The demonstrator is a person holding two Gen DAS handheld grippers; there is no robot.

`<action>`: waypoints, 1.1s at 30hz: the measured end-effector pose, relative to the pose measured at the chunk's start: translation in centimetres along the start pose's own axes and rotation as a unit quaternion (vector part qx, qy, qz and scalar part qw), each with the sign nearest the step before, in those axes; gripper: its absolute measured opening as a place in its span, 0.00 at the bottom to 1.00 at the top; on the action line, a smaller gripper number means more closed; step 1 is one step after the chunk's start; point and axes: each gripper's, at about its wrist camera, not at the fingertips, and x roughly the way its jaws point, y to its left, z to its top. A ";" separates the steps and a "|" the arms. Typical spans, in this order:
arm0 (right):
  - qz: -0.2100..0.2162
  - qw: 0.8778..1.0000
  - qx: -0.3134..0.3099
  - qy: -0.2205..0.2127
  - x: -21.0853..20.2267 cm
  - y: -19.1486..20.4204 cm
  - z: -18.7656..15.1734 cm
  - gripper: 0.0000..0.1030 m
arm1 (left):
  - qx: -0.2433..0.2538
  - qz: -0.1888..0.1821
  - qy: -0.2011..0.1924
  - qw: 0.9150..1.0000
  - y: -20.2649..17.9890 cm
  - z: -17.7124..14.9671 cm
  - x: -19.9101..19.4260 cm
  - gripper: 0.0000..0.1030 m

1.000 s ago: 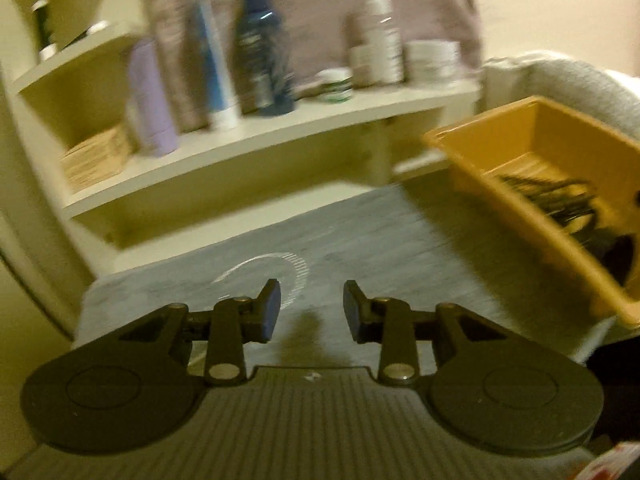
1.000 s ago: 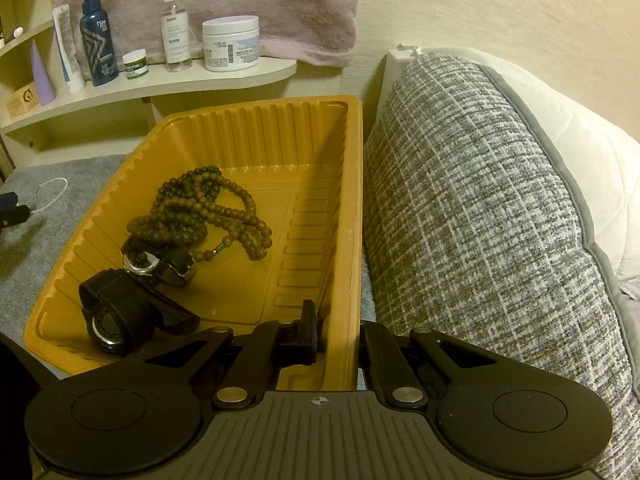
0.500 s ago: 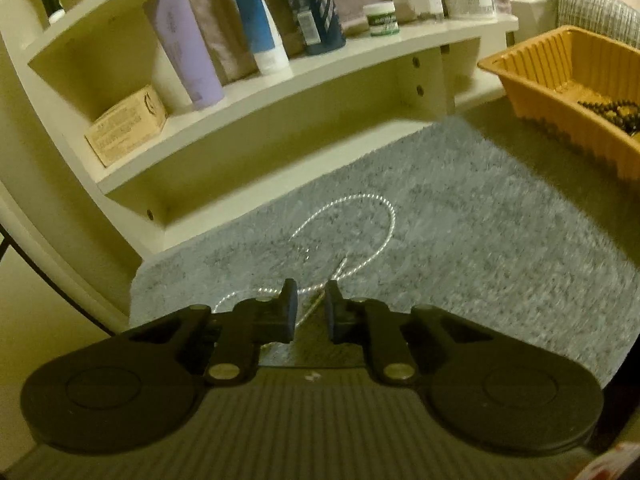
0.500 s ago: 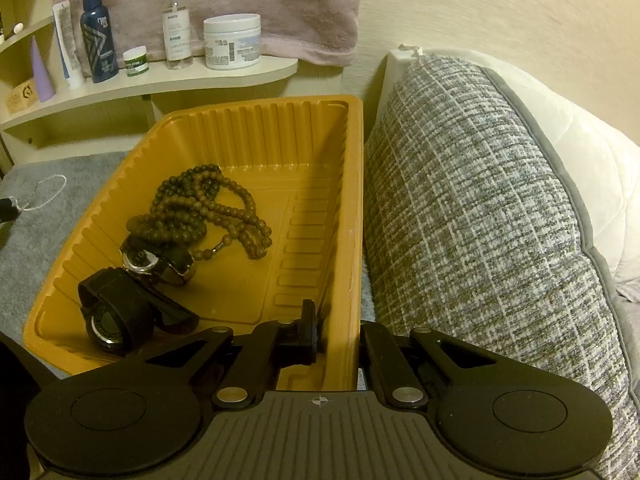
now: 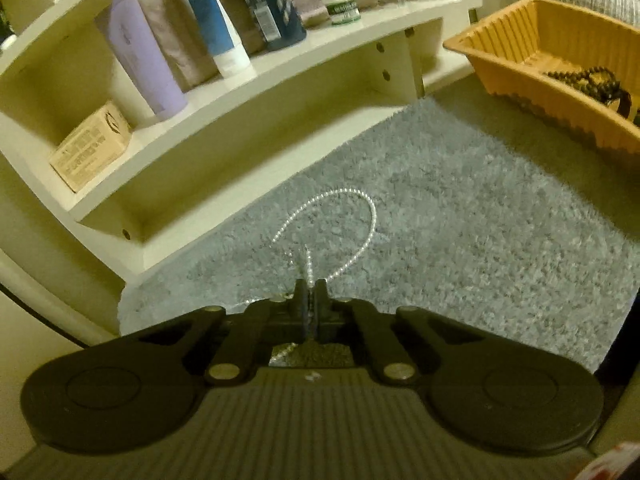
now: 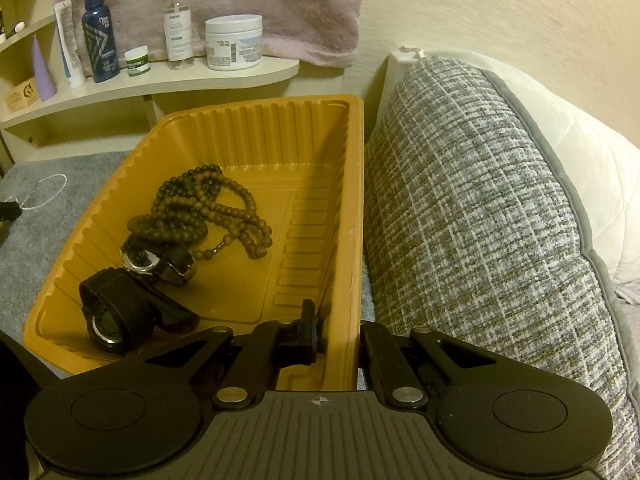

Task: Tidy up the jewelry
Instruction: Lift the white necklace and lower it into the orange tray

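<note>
The left gripper point(image 5: 309, 292) has just been closing and its jaws now pinch one strand of the single silver bead chain point(image 5: 362, 216), which lies looped on the grey towel point(image 5: 460, 216), toward its edge nearest the shelf unit point(image 5: 320, 76). The right gripper point(image 6: 338, 320) is clenched on the near right wall of the orange plastic tray point(image 6: 352, 184), one finger inside and the other outside, hidden behind that wall. The tray sits at the towel's right edge, just beside a woven grey cushion point(image 6: 480, 208). Inside the tray, toward its near left corner, lie two black wristwatches point(image 6: 116, 312), touching each other, and one heap of brown wooden beads point(image 6: 208, 212) resting against the farther watch. How many strings make up that heap cannot be told. On the shelf above the tray stand one dark blue bottle point(image 6: 98, 40), one clear spray bottle point(image 6: 178, 24), one small green-labelled jar point(image 6: 137, 60) and one white tub point(image 6: 234, 42)
</note>
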 end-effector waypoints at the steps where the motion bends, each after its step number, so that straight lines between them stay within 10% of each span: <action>1: 0.000 1.000 0.000 0.000 0.0 0.0 0.0 0.04 | -0.003 0.000 -0.005 1.000 0.1 0.1 -0.3 0.02; 33: 0.000 1.000 -0.001 -0.003 -0.3 0.1 0.2 0.04 | -0.017 -0.037 -0.193 0.980 2.7 13.5 -14.1 0.02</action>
